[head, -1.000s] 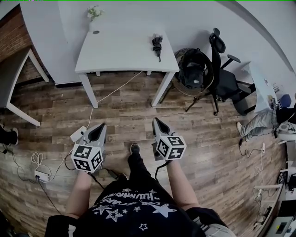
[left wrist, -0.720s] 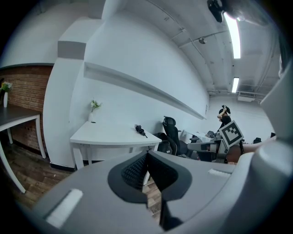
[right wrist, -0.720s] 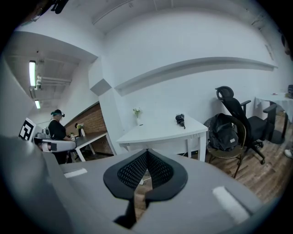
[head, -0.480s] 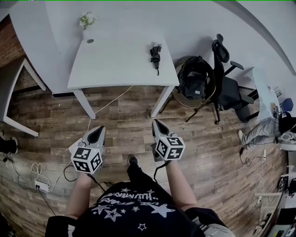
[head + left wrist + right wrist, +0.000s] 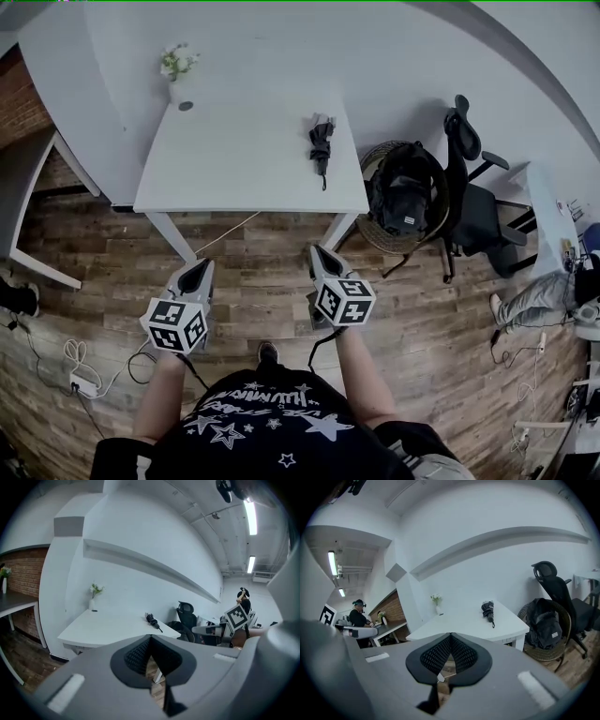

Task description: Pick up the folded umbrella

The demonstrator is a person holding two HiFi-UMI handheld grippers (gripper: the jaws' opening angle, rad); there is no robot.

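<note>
Tongs first: left tongs (image 5: 200, 267) and right tongs (image 5: 322, 251) are both closed and empty, short of the desk (image 5: 234, 159), where the folded umbrella (image 5: 322, 141) lies near its right edge (light, soft-skinned, probably slippery), best pinched across its bundled middle.

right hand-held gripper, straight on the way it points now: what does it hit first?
The right hand-held gripper, jaws shut, most likely meets the near edge of the white table first. Height is unclear, so it may pass under. The folded umbrella lies right of that line.
</note>
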